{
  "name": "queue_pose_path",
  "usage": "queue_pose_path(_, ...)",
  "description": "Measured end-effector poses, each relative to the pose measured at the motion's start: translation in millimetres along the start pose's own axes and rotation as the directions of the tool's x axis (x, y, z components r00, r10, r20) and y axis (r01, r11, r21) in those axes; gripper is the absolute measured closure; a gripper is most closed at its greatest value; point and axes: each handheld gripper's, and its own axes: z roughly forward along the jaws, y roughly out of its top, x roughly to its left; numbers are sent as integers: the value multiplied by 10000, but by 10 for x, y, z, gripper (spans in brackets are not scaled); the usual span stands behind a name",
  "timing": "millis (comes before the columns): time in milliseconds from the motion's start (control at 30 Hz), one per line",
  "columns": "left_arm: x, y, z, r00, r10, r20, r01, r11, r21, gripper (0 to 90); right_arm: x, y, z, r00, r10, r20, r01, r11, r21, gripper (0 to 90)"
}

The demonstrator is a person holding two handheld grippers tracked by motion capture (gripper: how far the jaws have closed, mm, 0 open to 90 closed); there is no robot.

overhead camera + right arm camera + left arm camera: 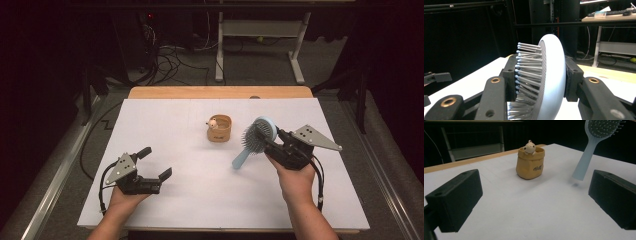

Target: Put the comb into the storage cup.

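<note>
Right tongs (272,141): clamped on the head of the brush (257,136); one jaw presses the bristle face, the other the smooth back, as the right gripper view shows.
Right hand (295,177): palm under the tongs' body, forearm entering from the bottom right of the high view, tongs aimed up and left toward the table's middle.
Brush: light blue, held off the table (200,200) at the right-centre; head up in the jaws, handle slanting down and left with its tip near the surface but apart from it; bristles face left.
Left tongs (156,165): jaws spread wide, nothing between them; low over the table's near left part, aimed right and forward.
Left hand (127,196): cups the tongs from below, wrist at the near edge.
Pouch (219,128): tan, upright at table centre, a small figure (213,121) peeking over its rim; just left of the brush, not touching it.
</note>
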Motion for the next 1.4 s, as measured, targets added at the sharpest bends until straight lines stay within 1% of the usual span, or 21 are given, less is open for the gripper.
queue_pose_path(233,22,-12,-14,10000,-28,-23,28,10000,1,0,7,0,1,9998,-167,105,167,9999,-15,575)
queue_pose_path(300,27,-15,-16,10000,-8,-54,8,10000,2,0,7,4,15,9998,-142,136,142,9999,-14,575)
queue_pose_path(433,27,-18,-18,10000,19,-88,-19,10000,-66,0,13,24,47,9992,-330,212,331,9995,-20,575)
queue_pose_path(533,24,-21,-19,9999,91,-96,-92,9999,-97,0,4,44,68,9991,-337,245,338,9994,-45,575)
queue_pose_path(633,24,-27,-16,9997,194,-113,-194,9998,-16,0,-4,71,83,9989,-343,306,345,9994,-48,575)
queue_pose_path(767,18,-27,-16,9998,188,-79,-188,9998,-57,0,5,109,106,9988,-375,318,377,9993,-74,576)
queue_pose_path(800,18,-26,-14,9998,178,20,-178,9998,-48,0,8,116,117,9986,-414,325,417,9991,-94,576)
queue_pose_path(967,1,-31,-1,9997,216,66,-216,9998,-38,0,25,124,204,9983,-462,353,463,9989,-8,576)
queue_pose_path(1133,3,-39,13,9996,241,129,-242,9997,83,0,21,152,277,9984,-458,326,461,9989,-82,576)
queue_pose_path(1300,4,-38,9,9995,285,101,-286,9996,30,0,23,184,334,9981,-493,376,498,9987,-122,576)
queue_pose_path(1400,11,-38,0,9997,242,91,-242,9997,15,0,17,210,351,9983,-424,397,432,9989,-199,575)
